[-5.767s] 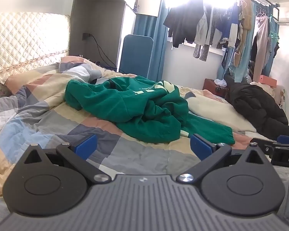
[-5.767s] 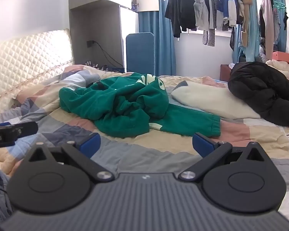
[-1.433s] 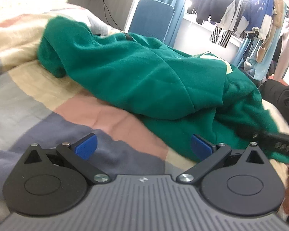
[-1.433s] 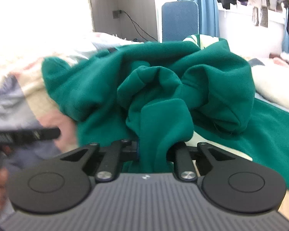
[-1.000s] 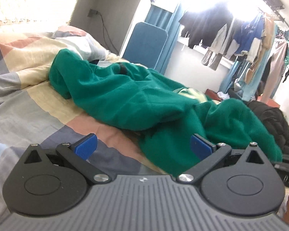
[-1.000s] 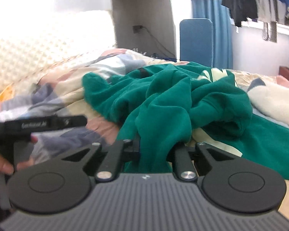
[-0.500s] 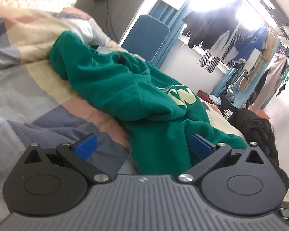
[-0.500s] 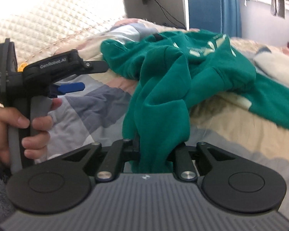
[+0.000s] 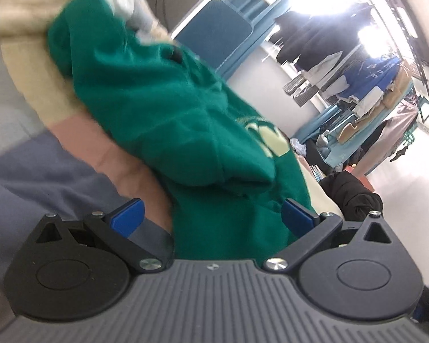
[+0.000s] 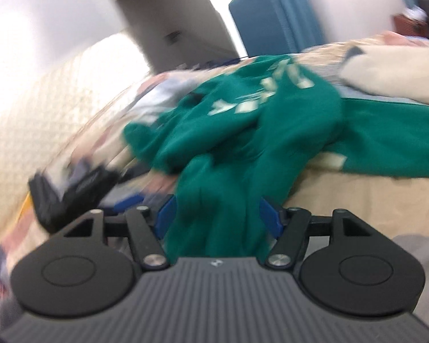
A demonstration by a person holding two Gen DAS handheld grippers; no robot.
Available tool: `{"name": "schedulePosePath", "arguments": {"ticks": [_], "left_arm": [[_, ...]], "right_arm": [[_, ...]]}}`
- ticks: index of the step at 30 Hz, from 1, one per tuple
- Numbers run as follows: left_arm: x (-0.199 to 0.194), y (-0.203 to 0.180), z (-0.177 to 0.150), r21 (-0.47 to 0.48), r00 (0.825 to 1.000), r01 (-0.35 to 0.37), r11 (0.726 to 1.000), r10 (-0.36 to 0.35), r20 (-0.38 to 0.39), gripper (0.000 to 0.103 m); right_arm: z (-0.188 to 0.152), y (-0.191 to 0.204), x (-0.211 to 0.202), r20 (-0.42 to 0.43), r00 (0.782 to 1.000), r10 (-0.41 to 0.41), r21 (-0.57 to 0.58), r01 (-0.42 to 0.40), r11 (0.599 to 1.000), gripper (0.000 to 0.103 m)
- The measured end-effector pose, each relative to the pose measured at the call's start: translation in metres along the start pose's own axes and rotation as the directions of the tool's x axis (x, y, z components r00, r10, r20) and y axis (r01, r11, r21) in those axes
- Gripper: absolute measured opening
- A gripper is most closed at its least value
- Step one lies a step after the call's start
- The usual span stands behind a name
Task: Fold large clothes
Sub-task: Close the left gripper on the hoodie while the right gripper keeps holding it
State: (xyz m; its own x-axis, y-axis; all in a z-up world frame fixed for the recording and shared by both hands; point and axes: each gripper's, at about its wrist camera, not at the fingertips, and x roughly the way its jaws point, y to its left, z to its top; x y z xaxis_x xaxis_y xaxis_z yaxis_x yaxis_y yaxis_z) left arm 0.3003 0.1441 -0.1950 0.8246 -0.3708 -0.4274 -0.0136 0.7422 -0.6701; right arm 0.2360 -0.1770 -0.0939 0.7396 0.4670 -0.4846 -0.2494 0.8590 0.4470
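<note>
Left wrist view, from the left edge: the patchwork quilt (image 9: 43,165) fills the lower left of the frame, blurred, in cream, pink and grey-blue blocks. The green sweatshirt (image 9: 168,108) runs from the upper left down to the centre bottom, its pale lettering showing right of centre. The left gripper (image 9: 211,214) sits at the bottom of the frame with its jaws wide apart; a fold of the sweatshirt hangs between the blue pads (image 9: 127,215), nearer the right one, and neither pad presses on it. Above centre stands a blue panel (image 9: 214,34). At the right, a black jacket (image 9: 351,194) lies on the bed, and hanging clothes (image 9: 371,85) fill the upper right under bright window glare.

Right wrist view, heavily blurred: a quilted headboard (image 10: 37,120) takes the left of the frame. Below it, at mid-left, the dark body of the other gripper shows, too smeared to read. The sweatshirt (image 10: 271,131) spreads from the centre to the right edge over the quilt (image 10: 357,194), lettering facing up. A thick bunch of it drops to the bottom centre, where the right gripper (image 10: 218,215) has its jaws partly closed and clamped on that bunch, cloth touching both pads. The blue panel (image 10: 263,20) stands at upper centre, and a cream pillow (image 10: 391,71) lies at the right edge.
</note>
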Motion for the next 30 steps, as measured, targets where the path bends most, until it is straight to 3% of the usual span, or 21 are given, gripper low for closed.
{"name": "schedulePosePath", "arguments": {"ticks": [4,11,13,15,16,17,18,20,22,26,30], "left_arm": [[0.031,0.01,-0.009,0.017,0.998,-0.035,0.999,0.036,-0.058,0.099],[0.059,0.019,-0.011,0.026,0.998,-0.052,0.998,0.052,-0.037,0.067],[0.063,0.019,-0.012,0.029,0.998,-0.051,0.998,0.052,-0.039,0.057],[0.066,0.018,-0.013,0.035,0.998,-0.04,0.999,0.042,-0.052,0.031],[0.067,0.013,-0.012,0.042,0.998,-0.033,0.999,0.035,-0.059,0.027],[0.067,0.008,-0.013,0.055,0.997,-0.043,0.998,0.046,-0.055,0.023],[0.067,0.003,-0.013,0.081,0.997,-0.054,0.995,0.058,-0.046,0.018],[0.062,-0.008,-0.014,0.112,0.997,-0.06,0.992,0.064,-0.033,0.013],[0.051,-0.017,-0.015,0.106,0.999,-0.046,0.993,0.049,-0.024,0.012],[0.015,-0.038,-0.02,0.099,0.999,0.032,0.995,-0.036,0.031,0.011],[-0.026,-0.063,-0.03,0.09,0.989,0.126,0.988,-0.133,0.07,0.009]], "right_arm": [[0.016,-0.028,0.037,0.013,0.999,-0.045,0.063,0.044,0.997,0.069],[0.003,-0.07,0.098,-0.038,0.999,0.027,0.227,-0.018,0.974,0.065],[-0.001,-0.067,0.11,-0.048,0.997,0.055,0.212,-0.043,0.976,0.056],[-0.001,-0.059,0.117,-0.061,0.995,0.074,0.167,-0.063,0.984,0.042],[0.0,-0.055,0.118,-0.063,0.995,0.078,0.144,-0.068,0.987,0.025],[0.0,-0.052,0.118,-0.062,0.994,0.085,0.131,-0.077,0.988,0.015],[0.001,-0.052,0.117,-0.057,0.994,0.091,0.121,-0.083,0.989,0.015],[0.004,-0.047,0.109,-0.045,0.994,0.099,0.081,-0.095,0.992,0.007],[0.007,-0.039,0.097,-0.024,0.994,0.111,0.041,-0.11,0.993,0.007],[0.012,-0.029,0.064,0.041,0.99,0.137,0.01,-0.137,0.991,0.007],[0.01,-0.028,0.037,0.077,0.988,0.133,0.027,-0.136,0.99,0.007]]}}
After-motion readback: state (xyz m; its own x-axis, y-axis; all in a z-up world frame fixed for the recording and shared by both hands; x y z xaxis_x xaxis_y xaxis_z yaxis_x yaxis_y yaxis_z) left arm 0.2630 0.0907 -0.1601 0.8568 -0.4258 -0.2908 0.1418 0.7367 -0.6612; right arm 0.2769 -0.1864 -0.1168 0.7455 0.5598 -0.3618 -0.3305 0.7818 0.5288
